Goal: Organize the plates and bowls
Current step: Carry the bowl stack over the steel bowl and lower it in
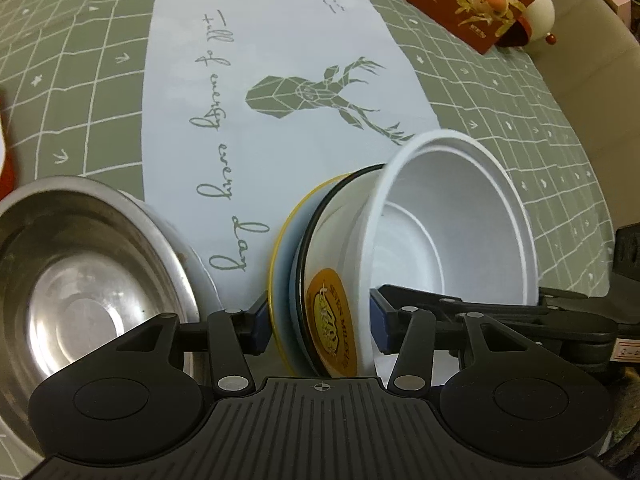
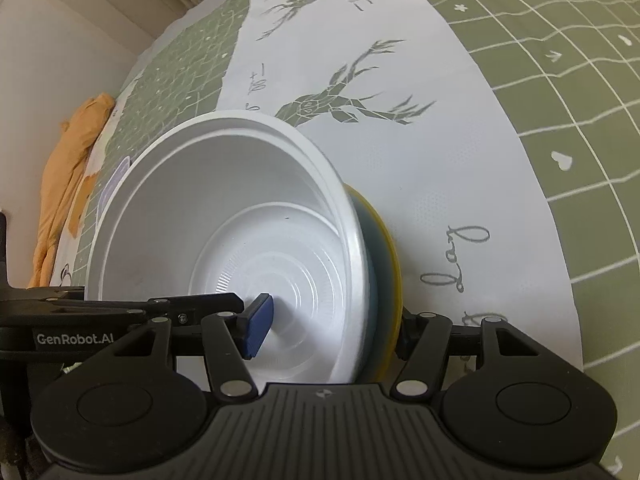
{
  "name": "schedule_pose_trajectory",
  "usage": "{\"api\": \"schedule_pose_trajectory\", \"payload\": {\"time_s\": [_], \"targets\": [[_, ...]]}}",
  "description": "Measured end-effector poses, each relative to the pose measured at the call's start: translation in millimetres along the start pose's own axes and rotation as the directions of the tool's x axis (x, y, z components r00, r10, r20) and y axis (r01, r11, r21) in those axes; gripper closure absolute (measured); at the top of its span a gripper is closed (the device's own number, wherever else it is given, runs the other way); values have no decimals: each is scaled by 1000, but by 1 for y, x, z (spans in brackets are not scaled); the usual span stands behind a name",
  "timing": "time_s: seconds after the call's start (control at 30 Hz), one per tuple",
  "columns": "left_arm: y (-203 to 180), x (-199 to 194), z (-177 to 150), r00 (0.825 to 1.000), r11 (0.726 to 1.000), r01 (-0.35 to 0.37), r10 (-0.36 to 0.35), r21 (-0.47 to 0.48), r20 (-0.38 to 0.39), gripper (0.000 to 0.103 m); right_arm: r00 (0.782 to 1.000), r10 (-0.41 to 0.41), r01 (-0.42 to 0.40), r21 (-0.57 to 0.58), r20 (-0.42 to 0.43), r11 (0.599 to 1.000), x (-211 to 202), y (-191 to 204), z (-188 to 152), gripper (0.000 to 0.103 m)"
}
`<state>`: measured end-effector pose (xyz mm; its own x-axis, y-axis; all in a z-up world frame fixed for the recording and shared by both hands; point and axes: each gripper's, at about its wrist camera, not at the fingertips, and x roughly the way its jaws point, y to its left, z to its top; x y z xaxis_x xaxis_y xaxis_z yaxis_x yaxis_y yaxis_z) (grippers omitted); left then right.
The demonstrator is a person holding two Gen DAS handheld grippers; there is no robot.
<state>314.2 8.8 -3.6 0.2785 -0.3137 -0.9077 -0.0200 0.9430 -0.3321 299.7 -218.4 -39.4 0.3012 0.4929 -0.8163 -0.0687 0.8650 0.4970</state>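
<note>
Together, left gripper (image 1: 318,318) and seemingly right gripper (image 2: 328,322) clamp the nested bowls (image 1: 440,236).

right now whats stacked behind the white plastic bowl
Nested behind the white plastic bowl is a black-rimmed bowl with an orange label, then a yellow-rimmed plate. Most of their surfaces are covered, so anything between them can't be seen.

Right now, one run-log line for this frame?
left gripper: shut on nested stack | right gripper: straddles stack, grip unclear | stack: white bowl, yellow-rimmed plate, tilted on edge | steel bowl: apart, on tablecloth
</note>
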Motion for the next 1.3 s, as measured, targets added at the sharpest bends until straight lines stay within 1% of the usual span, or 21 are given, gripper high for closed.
{"api": "schedule_pose_trajectory", "payload": {"time_s": [0.13,0.23,0.33,0.4,0.6,0.7,0.77,0.83,0.9,0.97,1.03,1.1,1.17,1.2,1.3], "targets": [[-3,-7,3,1000,1000,-8,8,13,10,51,1000,15,-13,50,-24,999,-1,-1,2,40],[-3,-14,4,1000,1000,-8,7,19,16,51,999,21,-19,70,-26,997,-5,3,2,39],[0,-28,6,1000,1000,3,-4,19,27,51,1000,19,-19,56,-16,998,-13,14,1,39],[2,-43,5,999,1000,4,-5,23,50,51,1000,28,-28,42,-6,999,-21,26,0,39],[23,-96,-2,993,999,-35,32,20,117,51,997,77,-77,-22,22,997,-33,73,1,39],[41,-115,-8,989,997,-76,74,4,127,51,993,117,-116,-57,17,992,-25,100,-1,38],[55,-122,-13,987,994,-104,105,-12,124,51,990,144,-144,-63,-6,987,-11,116,-2,38],[72,-123,-19,985,991,-128,131,-36,114,51,987,158,-160,-67,-36,985,6,129,-3,38],[91,-119,-22,985,988,-136,142,-67,95,51,983,167,-171,-62,-75,983,24,138,-4,38],[110,-111,-24,988,987,-128,135,-98,70,51,984,148,-156,-65,-103,986,41,146,-5,37],[123,-104,-24,990,986,-120,127,-119,54,51,990,104,-113,-96,-97,989,51,154,-5,37],[129,-99,-24,990,986,-124,130,-116,47,51,994,65,-76,-126,-87,989,58,161,-6,36],[130,-97,-24,986,984,-152,157,-93,52,52,997,15,-27,-162,-75,986,63,167,-6,36],[131,-97,-24,985,984,-156,162,-89,58,52,997,8,-20,-176,-70,984,63,169,-6,36],[139,-97,-22,988,986,-137,143,-99,60,52,998,3,-16,-190,-69,982,62,172,-5,36]]}}
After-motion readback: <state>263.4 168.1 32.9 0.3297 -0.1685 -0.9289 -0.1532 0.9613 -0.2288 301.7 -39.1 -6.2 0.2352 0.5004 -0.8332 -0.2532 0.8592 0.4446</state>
